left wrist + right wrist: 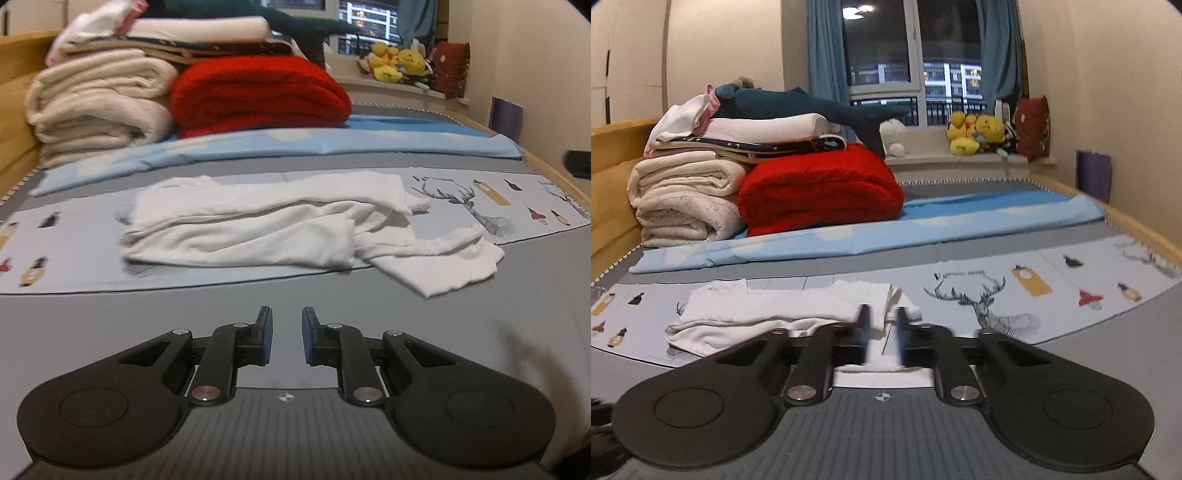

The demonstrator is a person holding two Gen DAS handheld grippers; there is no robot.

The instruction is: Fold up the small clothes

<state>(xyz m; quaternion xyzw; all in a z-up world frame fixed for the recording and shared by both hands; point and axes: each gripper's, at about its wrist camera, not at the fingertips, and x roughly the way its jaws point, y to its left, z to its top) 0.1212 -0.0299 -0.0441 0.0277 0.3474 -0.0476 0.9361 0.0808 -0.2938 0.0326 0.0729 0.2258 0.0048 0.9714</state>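
White garment (280, 225) lies rumpled on the printed mat (74, 258) in the middle of the bed, half-folded at best, one loose end trailing off the mat's near edge onto the grey sheet (480, 350). My left gripper (287, 338) hangs short of it over bare grey sheet, fingers apart with a narrow gap and nothing between them. My right gripper (882, 338) is low at the cloth (768, 314), fingers also narrowly apart, white fabric showing in the gap; cannot tell if the pads are actually pinching it or just hovering over it (tips are blurred in that view). Risks from here: fabric is thin and layered, so closing now could catch only the top layer, or several at once, and drag the whole bundle instead of one edge. That trailing end would likely flop or twist if lifted from one side only, giving a crooked fold. Left is well back, so if right pulls alone the garment slides on the slick mat. Stacked blankets (255, 96) behind are well apart, no snag there.
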